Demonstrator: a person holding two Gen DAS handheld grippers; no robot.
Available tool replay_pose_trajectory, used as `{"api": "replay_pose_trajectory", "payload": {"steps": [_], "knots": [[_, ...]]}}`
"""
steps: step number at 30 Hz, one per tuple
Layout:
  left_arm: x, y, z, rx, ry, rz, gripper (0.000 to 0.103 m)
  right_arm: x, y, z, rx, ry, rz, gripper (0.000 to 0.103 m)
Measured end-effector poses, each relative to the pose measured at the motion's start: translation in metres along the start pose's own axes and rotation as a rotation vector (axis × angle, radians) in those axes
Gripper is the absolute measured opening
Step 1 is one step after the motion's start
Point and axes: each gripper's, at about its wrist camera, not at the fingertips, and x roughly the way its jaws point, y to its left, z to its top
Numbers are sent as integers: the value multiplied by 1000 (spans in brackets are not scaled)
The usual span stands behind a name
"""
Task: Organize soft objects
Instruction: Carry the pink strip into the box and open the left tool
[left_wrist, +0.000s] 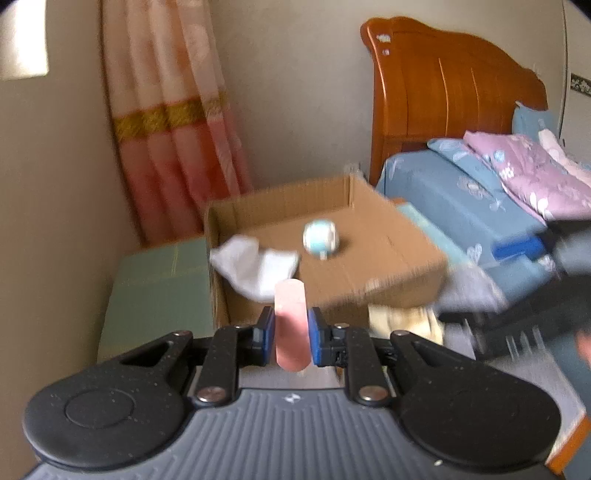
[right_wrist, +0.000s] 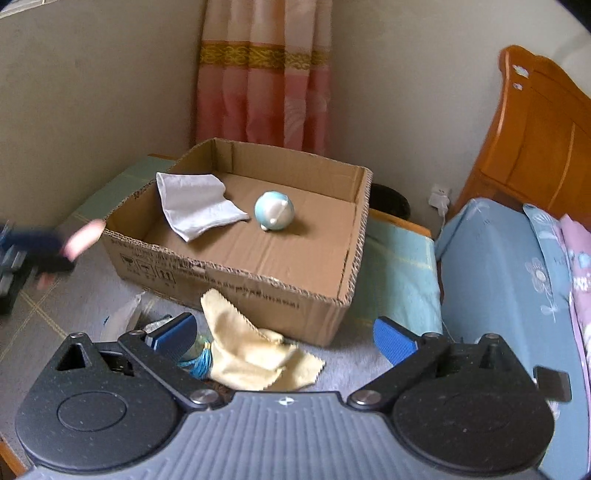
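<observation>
My left tongs (left_wrist: 291, 332) clamp a pink roll (left_wrist: 291, 325), upright; the box (left_wrist: 369, 266) lies just ahead. Right tongs (right_wrist: 284, 336) stand apart over the yellow cloth (right_wrist: 255, 350).

No readable words, brands or numbers anywhere. On the near outer wall of the cardboard box (right_wrist: 236, 280), toward its left corner, three small printed handling symbols in squares, with a line of dark print running along the same wall toward the right corner, too small and blurred to make out. On each gripper body, a small pale emblem at the middle, illegible.
</observation>
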Motion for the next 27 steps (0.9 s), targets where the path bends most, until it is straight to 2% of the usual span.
{"api": "replay_pose_trajectory", "payload": {"steps": [4, 10, 12, 13, 14, 16, 18, 21, 27], "knots": [[32, -1, 35, 15, -4, -10, 18, -9, -2, -8, 20, -9, -13, 103], [92, 5, 83, -3, -2, 26, 18, -20, -3, -12, 31, -34, -21, 103], [111, 8, 95, -4, -24, 44, 29, -21, -4, -11, 47, -36, -17, 103], [119, 9, 98, -7, -26, 62, 46, -22, -5, -11, 56, -36, -14, 103], [125, 11, 100, -12, -20, 87, 71, -22, -6, -11, 65, -36, -11, 103], [133, 14, 100, -26, -9, 120, 84, -24, -7, -12, 78, -36, -6, 103], [130, 19, 98, -45, 8, 103, 86, -26, -7, -13, 84, -35, -3, 103], [116, 27, 91, -87, 33, 75, 93, -28, -8, -14, 94, -38, -9, 103], [72, 32, 81, -59, -4, 85, 99, -35, -7, -16, 125, -42, -3, 103]]}}
